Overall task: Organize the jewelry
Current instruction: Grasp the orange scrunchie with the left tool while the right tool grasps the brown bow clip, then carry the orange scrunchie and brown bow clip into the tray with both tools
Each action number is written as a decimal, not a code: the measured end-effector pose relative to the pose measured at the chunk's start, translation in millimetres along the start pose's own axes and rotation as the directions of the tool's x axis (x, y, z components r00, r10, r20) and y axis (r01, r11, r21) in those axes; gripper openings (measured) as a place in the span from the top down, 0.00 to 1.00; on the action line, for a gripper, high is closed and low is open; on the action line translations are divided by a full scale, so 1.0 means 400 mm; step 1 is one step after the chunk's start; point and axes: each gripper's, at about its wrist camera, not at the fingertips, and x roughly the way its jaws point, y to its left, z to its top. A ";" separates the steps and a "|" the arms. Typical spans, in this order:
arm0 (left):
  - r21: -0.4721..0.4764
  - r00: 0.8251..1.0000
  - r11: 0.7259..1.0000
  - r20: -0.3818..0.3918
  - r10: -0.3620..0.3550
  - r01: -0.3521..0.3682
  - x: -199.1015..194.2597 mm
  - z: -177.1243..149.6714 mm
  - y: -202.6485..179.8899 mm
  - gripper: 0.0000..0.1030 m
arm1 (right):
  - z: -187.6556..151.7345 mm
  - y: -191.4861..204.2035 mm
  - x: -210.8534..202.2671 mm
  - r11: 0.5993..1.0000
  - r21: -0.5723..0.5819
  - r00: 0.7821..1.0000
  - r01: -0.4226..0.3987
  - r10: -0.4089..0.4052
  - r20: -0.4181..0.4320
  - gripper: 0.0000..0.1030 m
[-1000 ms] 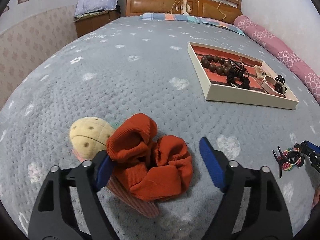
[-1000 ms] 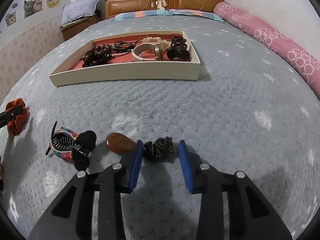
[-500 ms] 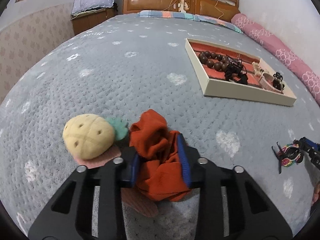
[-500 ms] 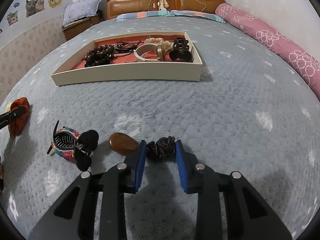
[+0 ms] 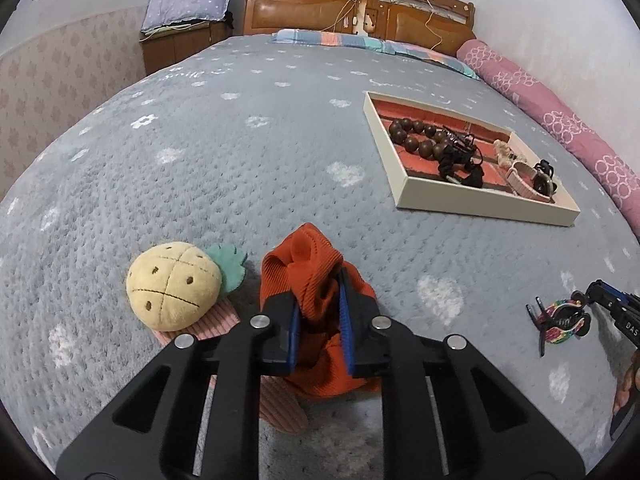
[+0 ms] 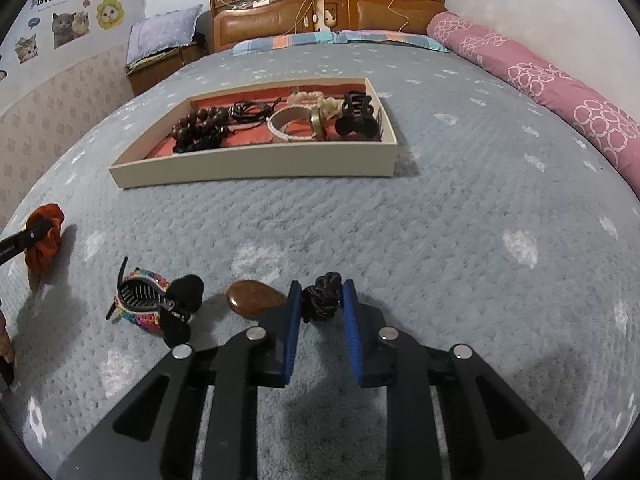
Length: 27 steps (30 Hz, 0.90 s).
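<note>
My left gripper is shut on an orange ribbed scrunchie and holds it just above the grey bedspread; the scrunchie also shows in the right wrist view. My right gripper is shut on a small dark braided hair tie. A brown oval clip lies just left of it, and a rainbow claw clip with a black bow lies further left, also seen in the left wrist view. A cream tray with a red lining holds wooden beads, black cords, a bracelet and a black claw clip; it also shows in the left wrist view.
A plush pineapple hair clip on pink ribbed fabric lies left of my left gripper. A pink bolster runs along the bed's right side. A wooden headboard and a nightstand stand at the back.
My left gripper closed on the orange scrunchie and lifted it slightly. My right gripper narrowed onto the braided hair tie.
</note>
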 end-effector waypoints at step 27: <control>0.083 0.986 0.989 0.100 -0.131 0.123 -0.051 0.140 -0.182 0.89 | 0.188 0.020 -0.072 0.999 -0.034 0.989 -0.035 0.040 0.146 0.84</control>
